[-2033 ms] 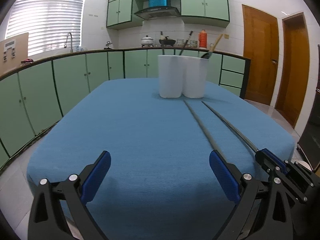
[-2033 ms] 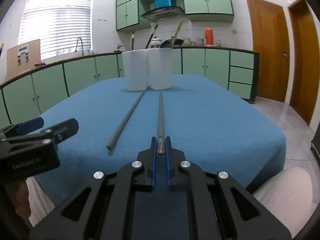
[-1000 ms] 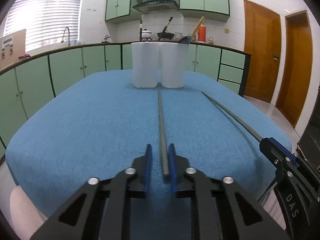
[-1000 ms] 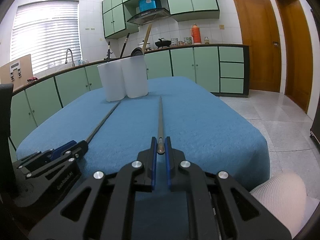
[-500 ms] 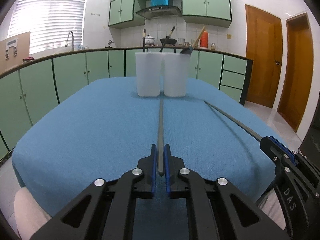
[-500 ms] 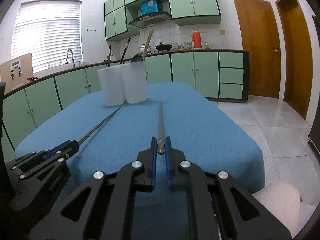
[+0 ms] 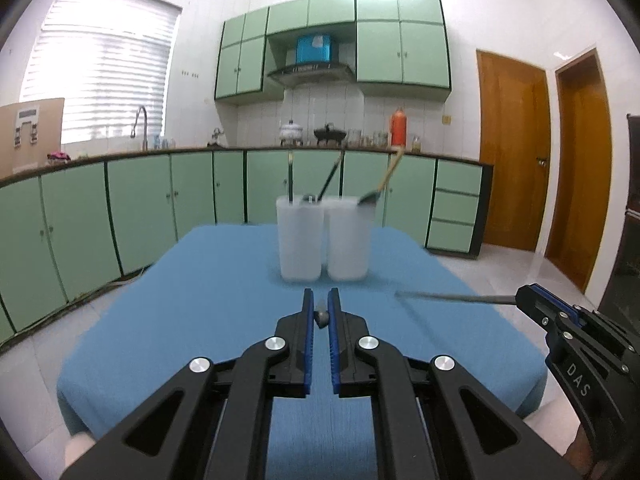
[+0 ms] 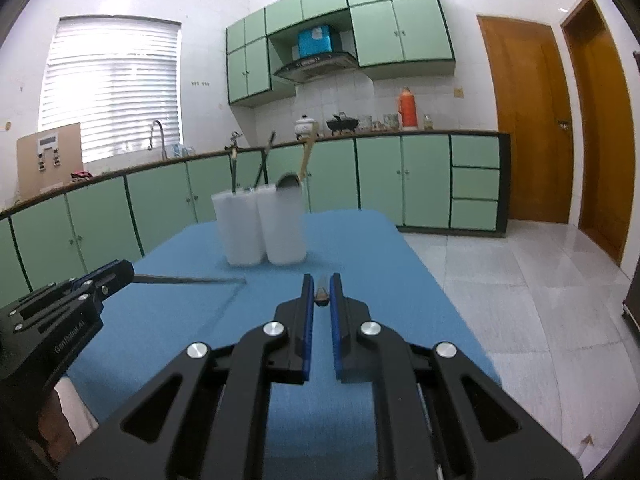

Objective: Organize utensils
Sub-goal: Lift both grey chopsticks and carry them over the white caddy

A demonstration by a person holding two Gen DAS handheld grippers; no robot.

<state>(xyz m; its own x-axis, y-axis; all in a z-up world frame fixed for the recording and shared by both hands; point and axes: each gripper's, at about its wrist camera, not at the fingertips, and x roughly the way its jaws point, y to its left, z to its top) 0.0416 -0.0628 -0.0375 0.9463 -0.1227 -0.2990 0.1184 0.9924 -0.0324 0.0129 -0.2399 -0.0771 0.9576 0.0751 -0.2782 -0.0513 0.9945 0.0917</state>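
Two grey chopsticks are lifted off the blue-clothed table (image 7: pixel 192 304). My left gripper (image 7: pixel 320 300) is shut on the near end of one chopstick (image 7: pixel 320 315), seen end-on. My right gripper (image 8: pixel 321 286) is shut on the other chopstick (image 8: pixel 321 297). In the left wrist view the right gripper (image 7: pixel 530 298) shows at the right, its chopstick (image 7: pixel 452 297) reaching left. In the right wrist view the left gripper (image 8: pixel 120 274) shows at the left with its chopstick (image 8: pixel 188 279). Two white cups (image 7: pixel 323 236) (image 8: pixel 262 228) with several utensils stand ahead at the table's far end.
Green cabinets (image 7: pixel 120 216) and a counter curve round the left and back. Wooden doors (image 7: pixel 512 152) are at the right, above a tiled floor (image 8: pixel 520 280). The table's right edge (image 8: pixel 440 292) drops to that floor.
Both grippers have risen, carrying the chopsticks up off the cloth. The left jaws closed fully on their chopstick. The cups now sit lower and farther in both views.
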